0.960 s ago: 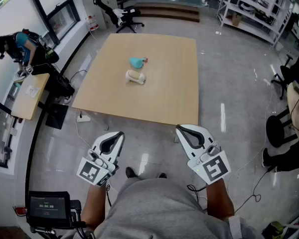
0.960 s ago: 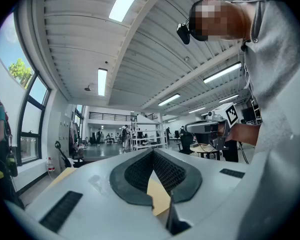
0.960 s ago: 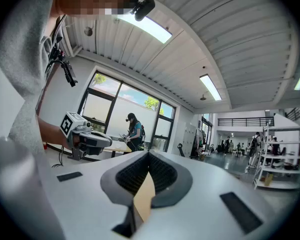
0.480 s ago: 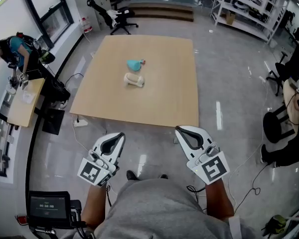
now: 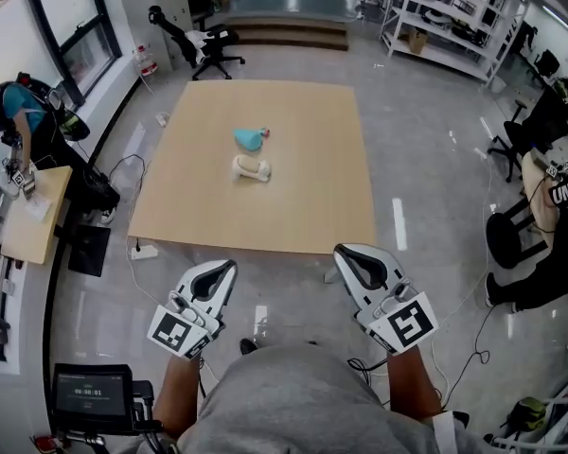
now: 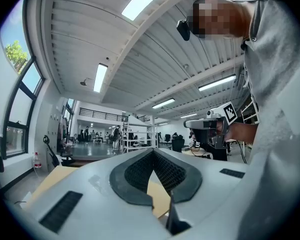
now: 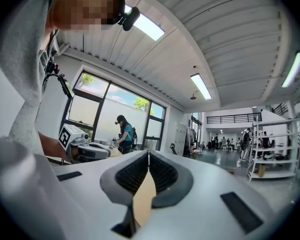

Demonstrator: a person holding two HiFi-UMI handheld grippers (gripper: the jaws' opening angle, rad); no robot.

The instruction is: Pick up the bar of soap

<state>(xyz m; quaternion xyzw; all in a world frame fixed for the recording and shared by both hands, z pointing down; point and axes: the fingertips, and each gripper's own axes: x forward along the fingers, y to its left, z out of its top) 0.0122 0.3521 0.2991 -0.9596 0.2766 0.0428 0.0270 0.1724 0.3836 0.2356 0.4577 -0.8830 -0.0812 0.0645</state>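
Since one second ago the left claw (image 5: 225, 269) and right claw (image 5: 345, 253) have hardly moved, while the tabletop (image 5: 312, 197) sits slightly lower in the head view. Both hang before its near edge, jaws together on nothing. The cream bar of soap (image 5: 251, 168) lies far from them on the tabletop, just beside a teal object (image 5: 249, 138).

Your target, the bar of soap (image 5: 251, 168): a pale cream, rounded oblong lying flat on the tan table (image 5: 312, 206), its long side running roughly left to right. You see it a little left of the tabletop's middle, just on your side of a teal object (image 5: 249, 138).
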